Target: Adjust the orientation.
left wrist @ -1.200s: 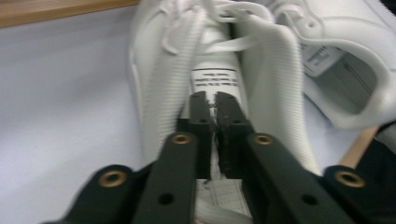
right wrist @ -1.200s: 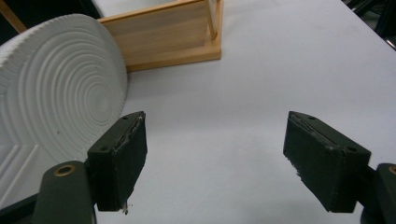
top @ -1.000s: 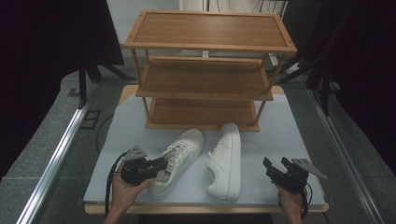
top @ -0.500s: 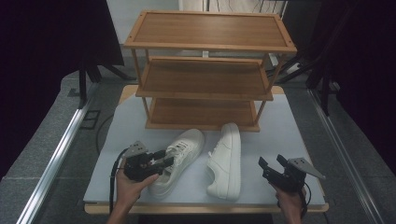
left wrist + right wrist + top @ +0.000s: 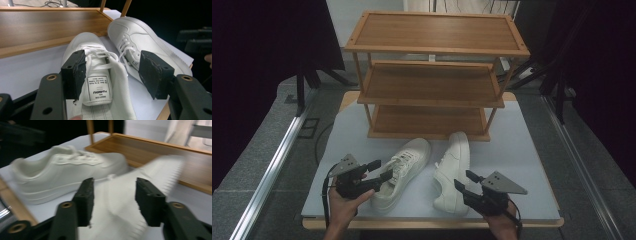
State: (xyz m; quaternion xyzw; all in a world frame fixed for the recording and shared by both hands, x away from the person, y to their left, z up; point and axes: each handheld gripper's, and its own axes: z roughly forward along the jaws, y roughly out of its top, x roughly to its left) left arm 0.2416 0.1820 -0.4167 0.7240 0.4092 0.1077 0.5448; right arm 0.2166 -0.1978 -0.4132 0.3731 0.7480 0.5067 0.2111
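Two white sneakers lie on the table, at 6 o'clock from the wooden shoe rack (image 5: 432,85). The upright left sneaker (image 5: 404,170) is soft; grab its heel. The left gripper (image 5: 379,170) has just opened around its tongue. The right gripper (image 5: 462,181) has been closing beside the tipped right sneaker (image 5: 452,167), not yet pinching.

Left hand (image 5: 343,202): comes in from the bottom edge, wrapped around the gripper body.
Left gripper (image 5: 379,170): points forward and to the right; its 2 jaws have just been opening and stand wide apart, pads pressing on nothing.
Right hand (image 5: 501,224): low at the bottom edge, under the grey plate.
Right gripper (image 5: 466,180): points forward and to the left; jaws have just been closing, a gap remains between the 2 pads.
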